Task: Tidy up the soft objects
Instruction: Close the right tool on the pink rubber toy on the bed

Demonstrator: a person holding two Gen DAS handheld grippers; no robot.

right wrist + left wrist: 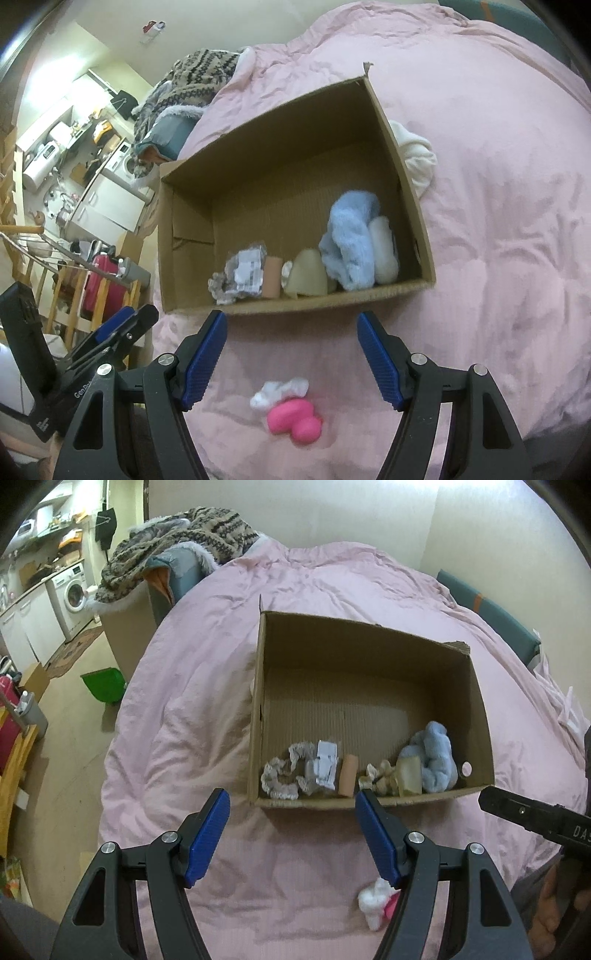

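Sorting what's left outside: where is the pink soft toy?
The pink toy lies on the pink bedspread, outside the box, touching a white sock.

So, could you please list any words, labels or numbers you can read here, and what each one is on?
"DAS", cut off by the frame edge: on the right gripper's black body.
"GenRo", the rest hidden: on the left gripper's black body.
White label on the clear packet in the cardboard box: print too blurred to read.

box wall [410, 177] hides part of the white cloth [417, 155].
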